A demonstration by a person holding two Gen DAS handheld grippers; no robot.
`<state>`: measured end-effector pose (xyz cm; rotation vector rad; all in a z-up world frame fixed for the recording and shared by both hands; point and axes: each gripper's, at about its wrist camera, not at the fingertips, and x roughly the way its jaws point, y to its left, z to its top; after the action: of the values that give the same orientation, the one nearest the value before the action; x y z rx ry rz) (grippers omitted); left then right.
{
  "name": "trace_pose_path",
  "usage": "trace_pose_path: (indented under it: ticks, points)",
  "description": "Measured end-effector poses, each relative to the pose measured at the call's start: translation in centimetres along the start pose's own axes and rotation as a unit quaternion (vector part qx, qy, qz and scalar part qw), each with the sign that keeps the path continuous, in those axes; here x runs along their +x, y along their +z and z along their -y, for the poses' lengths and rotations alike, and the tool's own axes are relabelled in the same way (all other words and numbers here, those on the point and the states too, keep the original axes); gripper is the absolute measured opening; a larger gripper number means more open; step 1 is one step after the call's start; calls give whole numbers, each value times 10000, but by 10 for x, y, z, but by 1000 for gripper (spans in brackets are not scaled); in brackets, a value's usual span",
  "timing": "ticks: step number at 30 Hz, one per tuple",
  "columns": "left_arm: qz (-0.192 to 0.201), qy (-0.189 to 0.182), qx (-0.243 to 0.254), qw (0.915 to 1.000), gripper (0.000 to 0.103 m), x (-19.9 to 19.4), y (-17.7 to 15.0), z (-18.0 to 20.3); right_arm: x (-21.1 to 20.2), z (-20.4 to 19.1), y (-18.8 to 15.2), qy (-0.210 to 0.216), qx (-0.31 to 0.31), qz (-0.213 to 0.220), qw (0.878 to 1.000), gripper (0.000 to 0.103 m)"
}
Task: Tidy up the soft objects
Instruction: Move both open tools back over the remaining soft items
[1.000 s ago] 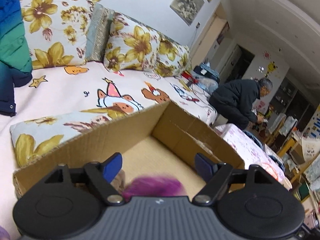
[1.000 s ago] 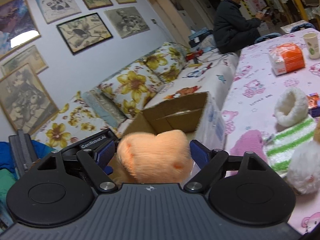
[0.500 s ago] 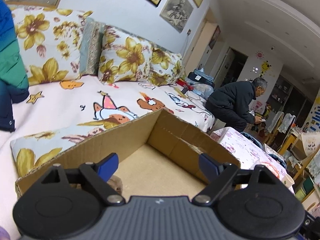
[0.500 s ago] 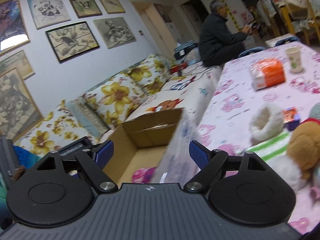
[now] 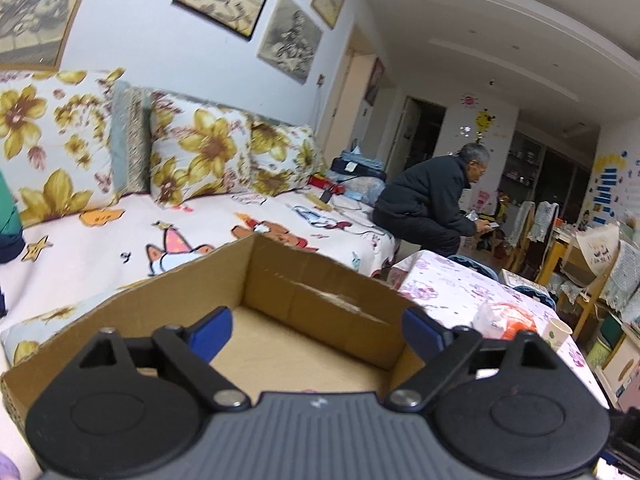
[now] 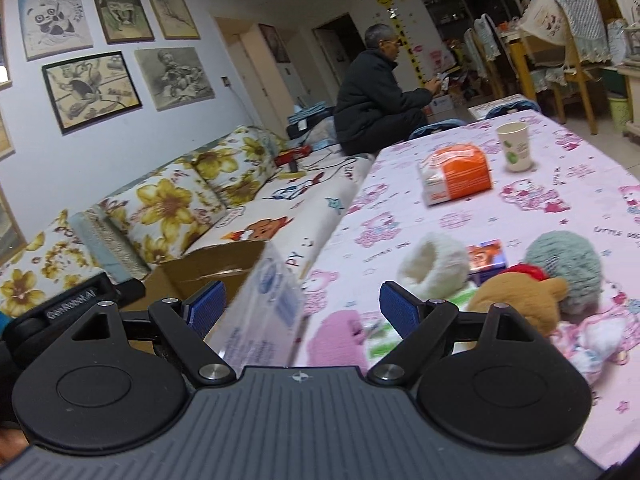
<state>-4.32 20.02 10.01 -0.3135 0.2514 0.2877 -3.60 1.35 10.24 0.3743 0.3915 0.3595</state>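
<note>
An open cardboard box (image 5: 312, 300) stands at the table's left edge, beside the sofa; it also shows in the right wrist view (image 6: 212, 268). My left gripper (image 5: 318, 330) is open and empty above the box. My right gripper (image 6: 304, 304) is open and empty over the box's right wall. Soft toys lie on the table to the right: a pink plush (image 6: 340, 340), a white fluffy one (image 6: 434, 264), a brown bear (image 6: 520, 300), a grey-green knitted one (image 6: 568, 264) and a green-striped cloth (image 6: 464, 294).
The table has a pink cartoon cloth (image 6: 560, 208). On it are an orange tissue pack (image 6: 456, 176), a paper cup (image 6: 514, 146) and a small card box (image 6: 486, 256). A floral sofa (image 5: 120, 208) runs along the left. A person (image 6: 376, 92) sits at its far end.
My right gripper let go of the orange plush, which is no longer in view, and swung right toward the table toys. My left gripper rose; the purple toy below it is hidden.
</note>
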Motion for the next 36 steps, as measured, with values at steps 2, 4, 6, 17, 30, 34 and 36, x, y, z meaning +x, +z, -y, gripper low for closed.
trace_pose_path:
  ticks: [2, 4, 6, 17, 30, 34, 36]
  points:
    - [96, -82, 136, 9998, 95, -3, -1, 6, 0, 4, 0, -67, 22, -6, 10000, 103]
    - [165, -141, 307, 9993, 95, -5, -4, 13, -1, 7, 0, -152, 32, -6, 9999, 103]
    - [181, -185, 410, 9988, 95, -5, -4, 19, -4, 11, 0, -226, 44, 14, 9997, 103]
    - [234, -501, 843, 9949, 102, -8, -16, 47, -15, 32, 5, -519, 172, 193, 9983, 103]
    - [28, -1073, 1299, 9857, 102, -11, -37, 82, -16, 58, 12, -862, 460, 277, 9948, 103]
    - [-125, -1245, 1478, 9811, 102, -11, -47, 94, -20, 71, 13, -985, 546, 277, 9932, 103]
    - [-196, -1333, 1569, 9784, 102, -11, -51, 98, -20, 76, 14, -1058, 612, 274, 9921, 103]
